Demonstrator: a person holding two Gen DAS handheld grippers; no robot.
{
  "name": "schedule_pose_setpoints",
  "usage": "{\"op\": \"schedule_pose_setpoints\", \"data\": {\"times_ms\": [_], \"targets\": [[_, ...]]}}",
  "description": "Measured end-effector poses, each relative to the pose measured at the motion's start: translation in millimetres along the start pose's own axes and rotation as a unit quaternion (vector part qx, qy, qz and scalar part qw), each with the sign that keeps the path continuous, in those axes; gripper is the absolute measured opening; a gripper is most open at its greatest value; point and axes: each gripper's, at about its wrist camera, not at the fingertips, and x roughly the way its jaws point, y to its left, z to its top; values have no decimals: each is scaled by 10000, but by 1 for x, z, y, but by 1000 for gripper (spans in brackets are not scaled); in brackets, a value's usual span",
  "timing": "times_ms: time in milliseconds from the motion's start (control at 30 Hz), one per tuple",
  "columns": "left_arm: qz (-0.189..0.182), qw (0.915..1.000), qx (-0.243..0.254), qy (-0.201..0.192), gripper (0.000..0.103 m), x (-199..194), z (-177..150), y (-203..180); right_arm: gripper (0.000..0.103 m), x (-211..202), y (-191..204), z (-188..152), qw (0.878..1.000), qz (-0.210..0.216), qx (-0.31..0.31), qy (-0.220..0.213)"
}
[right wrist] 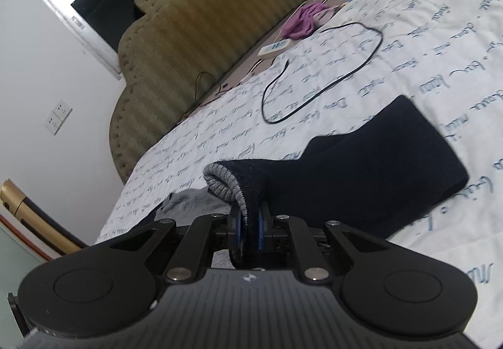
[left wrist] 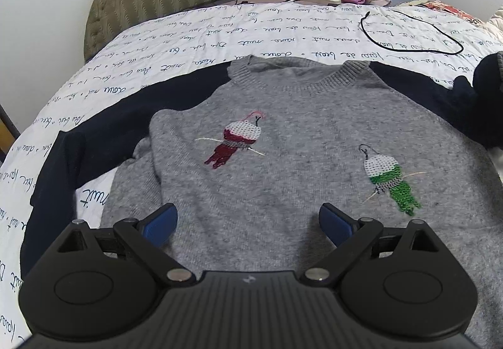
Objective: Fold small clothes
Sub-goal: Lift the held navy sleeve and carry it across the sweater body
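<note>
The small grey sweater with dark sleeves lies flat, face up, on the script-printed bedspread. Soft, light knit; it will drape and sag, so cuffs and hems look the best holds. The right gripper is pinched tight on the right sleeve cuff. The left gripper hovers above the near hem, jaws wide, holding nothing.
</note>
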Motion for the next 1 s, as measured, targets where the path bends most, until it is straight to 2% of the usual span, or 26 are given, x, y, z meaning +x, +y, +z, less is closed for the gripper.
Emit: {"op": "schedule_pose_setpoints", "data": {"times_ms": [200, 367, 800, 1000], "targets": [[-8, 10000, 11, -13, 97, -1, -3, 3, 14, 11, 12, -5, 9998, -147, -95, 106], [-47, 10000, -27, 32, 97, 0, -6, 5, 14, 18, 19, -11, 9995, 236, 31, 206], [-124, 9999, -97, 56, 97, 1, -15, 12, 14, 40, 57, -26, 9970, 615, -22, 467], [-225, 9994, -74, -251, 97, 2, -29, 12, 14, 49, 66, -36, 9958, 723, 46, 551]]}}
